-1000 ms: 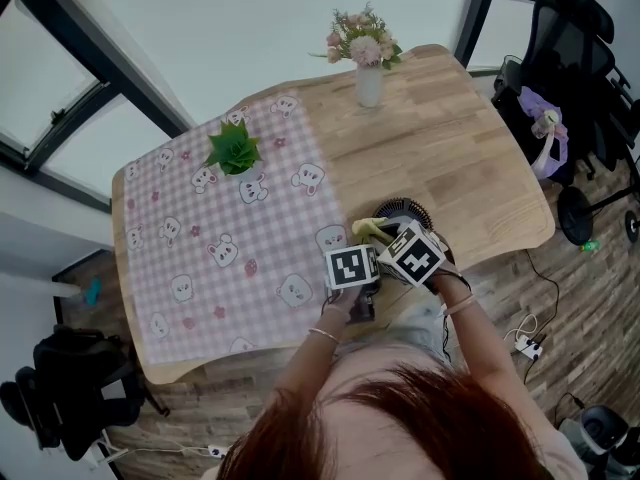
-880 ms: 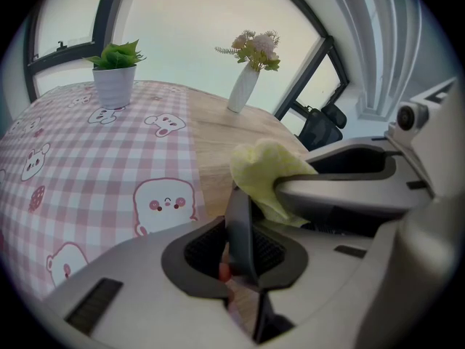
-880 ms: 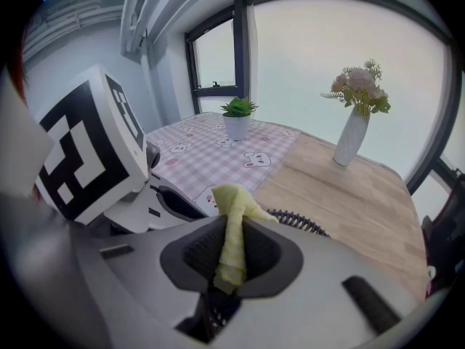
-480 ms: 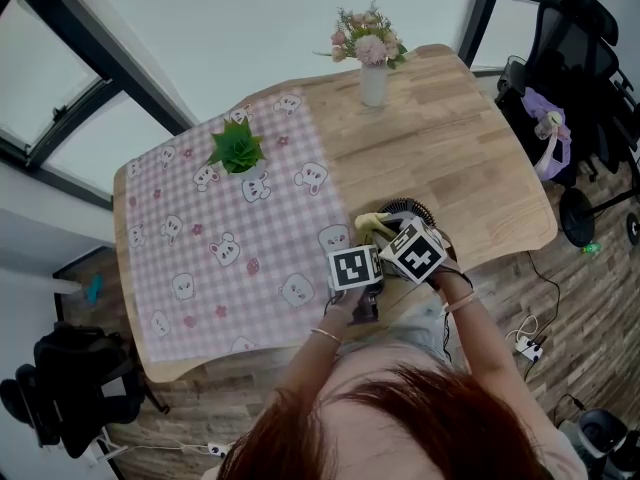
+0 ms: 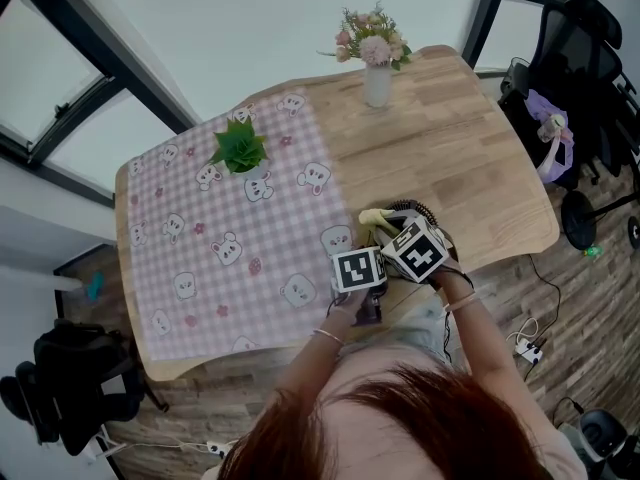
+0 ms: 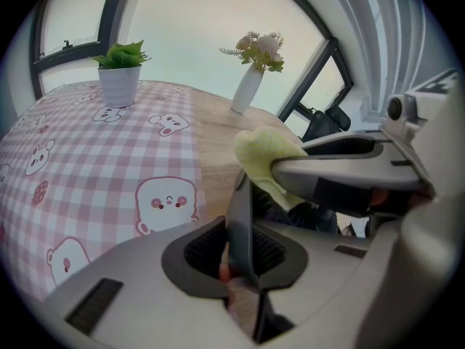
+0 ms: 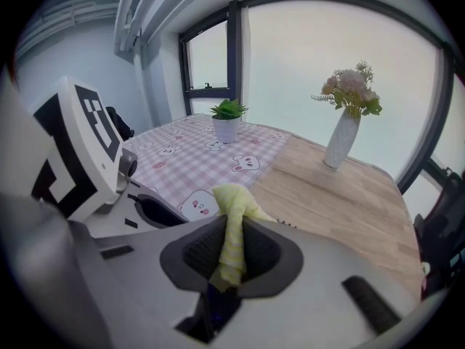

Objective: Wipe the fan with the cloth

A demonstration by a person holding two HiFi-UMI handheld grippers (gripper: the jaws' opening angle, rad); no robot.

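A small black fan [image 5: 414, 210] stands near the table's front edge, mostly hidden behind both grippers. My right gripper [image 7: 231, 251] is shut on a yellow cloth [image 7: 234, 220], and the cloth [image 5: 374, 218] lies against the fan's left side. In the left gripper view the cloth [image 6: 263, 155] bulges from the right gripper's tip, above the fan's dark grille [image 6: 309, 215]. My left gripper [image 6: 240, 251] is shut on a thin grey upright part [image 6: 240, 217] that seems to belong to the fan.
A pink checked tablecloth [image 5: 200, 238] with bear prints covers the table's left half. A potted green plant [image 5: 238, 150] and a white vase of flowers [image 5: 376, 73] stand farther back. A black chair [image 5: 575, 78] is beyond the table's right end.
The right gripper and the cloth have shifted very slightly across the fan. The left gripper has kept still.
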